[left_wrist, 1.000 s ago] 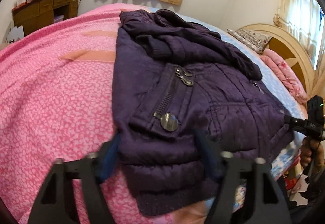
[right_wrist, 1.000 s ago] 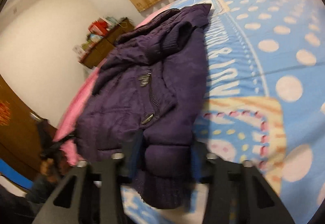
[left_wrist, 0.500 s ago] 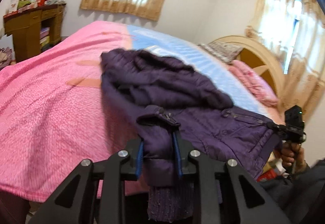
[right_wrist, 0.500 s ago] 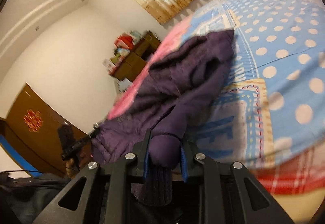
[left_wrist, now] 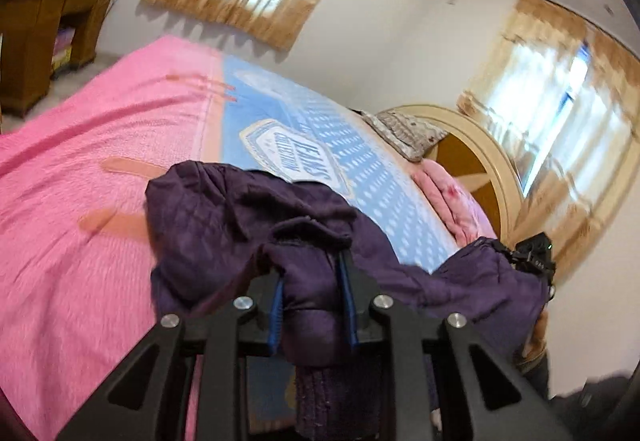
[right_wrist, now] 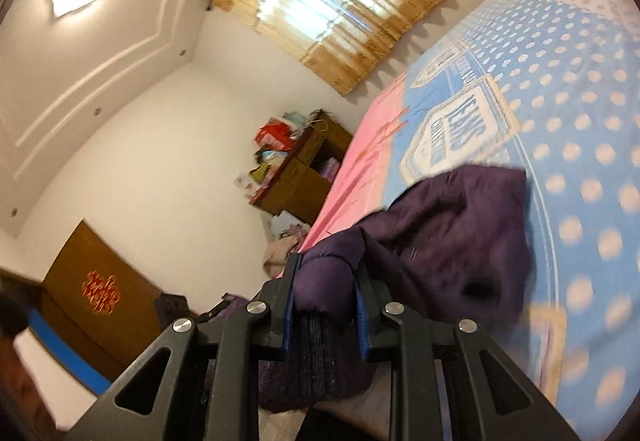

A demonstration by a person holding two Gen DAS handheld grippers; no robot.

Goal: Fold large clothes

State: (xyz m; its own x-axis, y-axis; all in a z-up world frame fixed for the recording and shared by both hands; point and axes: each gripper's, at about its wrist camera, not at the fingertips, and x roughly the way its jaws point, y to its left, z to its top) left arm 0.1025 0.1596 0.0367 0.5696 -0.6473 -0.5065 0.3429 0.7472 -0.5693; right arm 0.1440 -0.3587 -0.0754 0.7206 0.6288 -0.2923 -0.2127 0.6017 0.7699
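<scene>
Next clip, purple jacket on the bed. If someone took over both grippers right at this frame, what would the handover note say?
Left gripper: jaws shut on a padded edge of the dark purple quilted jacket, ribbed hem hanging below them.
Right gripper: jaws shut on another padded edge of the same jacket, ribbed hem hanging below too.
Jacket: near end lifted off the pink and blue patterned bedspread; far part bunched on the bed near the pink-blue seam.
Done: both grips taken, lift started.
Left: no neat fold shows yet. Probably carry the held edge over the rest, lay it down, release and smooth.
</scene>
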